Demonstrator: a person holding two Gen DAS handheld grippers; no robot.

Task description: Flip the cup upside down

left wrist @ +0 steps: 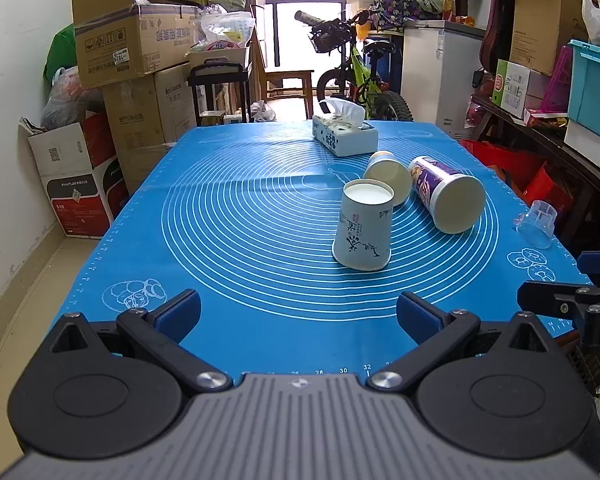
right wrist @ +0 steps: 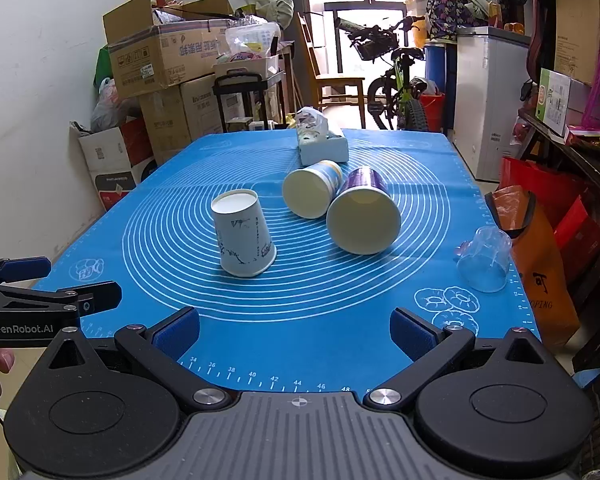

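Observation:
A white paper cup with ink drawings stands upside down on the blue mat. A yellow-and-blue paper cup and a purple paper cup lie on their sides behind it. A clear plastic cup stands upside down near the mat's right edge. My left gripper is open and empty, short of the white cup. My right gripper is open and empty near the front edge.
A tissue box sits at the far side of the mat. Cardboard boxes line the left wall. A bicycle, a white freezer and a cluttered shelf stand behind and to the right.

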